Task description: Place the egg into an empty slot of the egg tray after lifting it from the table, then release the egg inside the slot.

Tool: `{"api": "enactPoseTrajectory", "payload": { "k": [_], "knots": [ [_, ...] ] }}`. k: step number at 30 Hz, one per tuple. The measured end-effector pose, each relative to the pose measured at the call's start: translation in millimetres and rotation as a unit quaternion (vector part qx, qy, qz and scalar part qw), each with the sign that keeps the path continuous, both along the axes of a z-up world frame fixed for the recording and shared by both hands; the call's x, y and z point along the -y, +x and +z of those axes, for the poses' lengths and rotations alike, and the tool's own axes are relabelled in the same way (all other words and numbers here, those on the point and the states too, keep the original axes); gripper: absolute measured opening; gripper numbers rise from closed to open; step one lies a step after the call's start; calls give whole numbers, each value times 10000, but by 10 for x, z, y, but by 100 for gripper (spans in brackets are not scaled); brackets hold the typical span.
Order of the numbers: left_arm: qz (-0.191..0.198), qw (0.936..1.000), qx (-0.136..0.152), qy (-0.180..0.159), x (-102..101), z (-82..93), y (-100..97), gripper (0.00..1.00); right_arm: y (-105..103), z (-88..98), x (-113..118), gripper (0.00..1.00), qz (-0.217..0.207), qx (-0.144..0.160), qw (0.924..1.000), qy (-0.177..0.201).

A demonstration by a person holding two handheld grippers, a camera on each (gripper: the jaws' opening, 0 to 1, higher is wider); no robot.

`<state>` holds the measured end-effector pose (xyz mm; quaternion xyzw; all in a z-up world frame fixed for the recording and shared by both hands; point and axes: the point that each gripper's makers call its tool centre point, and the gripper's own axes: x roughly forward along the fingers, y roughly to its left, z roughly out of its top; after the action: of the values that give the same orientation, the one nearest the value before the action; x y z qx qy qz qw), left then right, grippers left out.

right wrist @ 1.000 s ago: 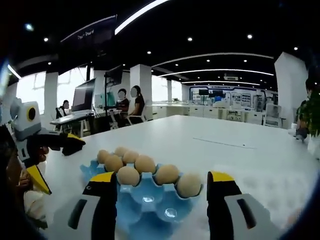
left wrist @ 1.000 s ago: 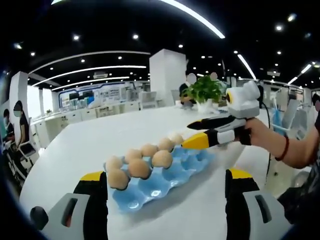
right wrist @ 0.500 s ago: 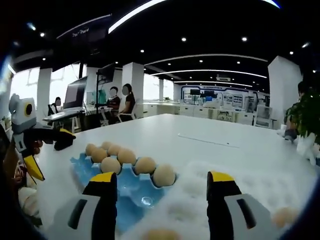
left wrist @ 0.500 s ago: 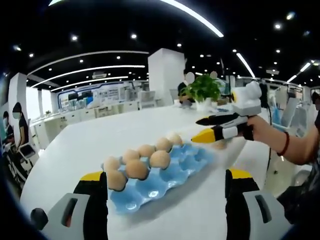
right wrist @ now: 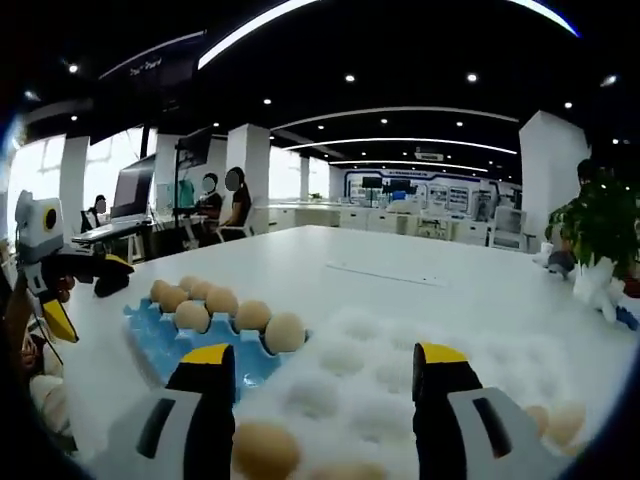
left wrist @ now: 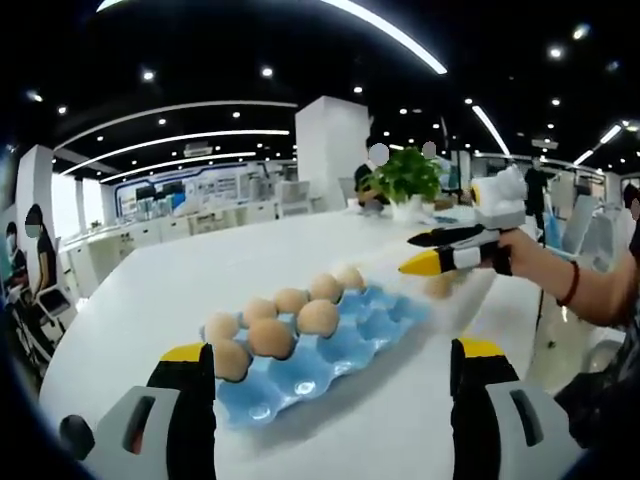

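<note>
We note a white table [left wrist: 180,290] bearing a blue egg tray [left wrist: 330,350], a white tray [right wrist: 400,370] just beside it, and a potted plant [left wrist: 408,185] near the far edge.

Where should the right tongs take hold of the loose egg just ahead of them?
Probably across the egg's short middle, coming straight down from above: it lies on its side on the bumpy white tray, just by the left finger of the open tongs.

No text, label, brand or number can be read in either view. In the right gripper view a dark ceiling panel [right wrist: 155,68] carries a small light marking, too small and blurred to make out. The screens and wall displays far across the room show nothing legible.
</note>
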<state>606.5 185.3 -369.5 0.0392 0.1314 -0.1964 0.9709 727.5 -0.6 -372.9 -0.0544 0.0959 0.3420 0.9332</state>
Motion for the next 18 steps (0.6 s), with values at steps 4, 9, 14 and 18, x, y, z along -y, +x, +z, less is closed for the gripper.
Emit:
{"api": "enactPoseTrajectory", "payload": {
  "k": [4, 9, 14, 18],
  "knots": [
    [-22, 10000, 7, 19, 7, 4, -9, 100, 22, -1, 136, 75, -122, 8, 9999, -16],
    [2, 10000, -6, 23, -3, -11, -14, 100, 70, 5, 309, 75, -302, 2, 9995, -3],
    [-16, 10000, -15, 34, 15, -15, 5, 100, 106, 36, 438, 75, -464, 26, 9989, 11],
    [-17, 10000, -13, 54, 15, -9, 14, 100, 110, 27, 507, 75, -539, 25, 9985, -31]
  ]
}}
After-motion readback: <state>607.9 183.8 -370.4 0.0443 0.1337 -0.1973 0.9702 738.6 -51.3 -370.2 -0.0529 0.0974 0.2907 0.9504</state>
